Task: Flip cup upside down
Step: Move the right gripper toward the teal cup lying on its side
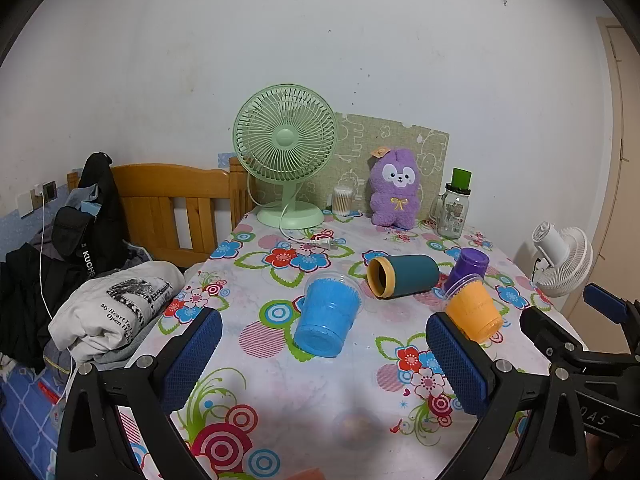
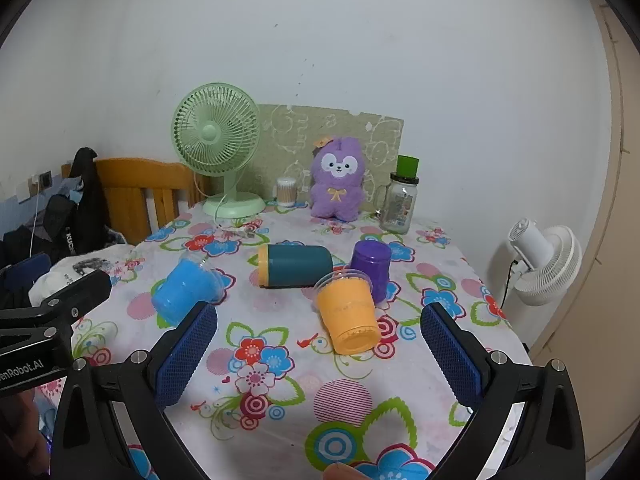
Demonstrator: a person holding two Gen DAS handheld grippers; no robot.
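Observation:
Several cups lie on the floral tablecloth (image 1: 280, 384). A blue cup (image 1: 327, 316) lies on its side, base toward me; it also shows in the right wrist view (image 2: 185, 292). A teal cup with a yellow rim (image 1: 402, 282) (image 2: 294, 266) lies on its side. An orange cup (image 1: 474, 312) (image 2: 352, 316) lies on its side. A purple cup (image 1: 468, 268) (image 2: 371, 268) stands upside down behind it. My left gripper (image 1: 324, 356) is open and empty, just short of the blue cup. My right gripper (image 2: 320, 354) is open and empty, just short of the orange cup.
At the back stand a green fan (image 1: 286, 160), a purple plush toy (image 1: 394, 190), a glass jar with a green lid (image 1: 454, 210) and a cotton swab box (image 1: 343, 200). A white fan (image 1: 562, 260) is off the table's right edge. A wooden bed frame and clothes (image 1: 116, 308) are on the left.

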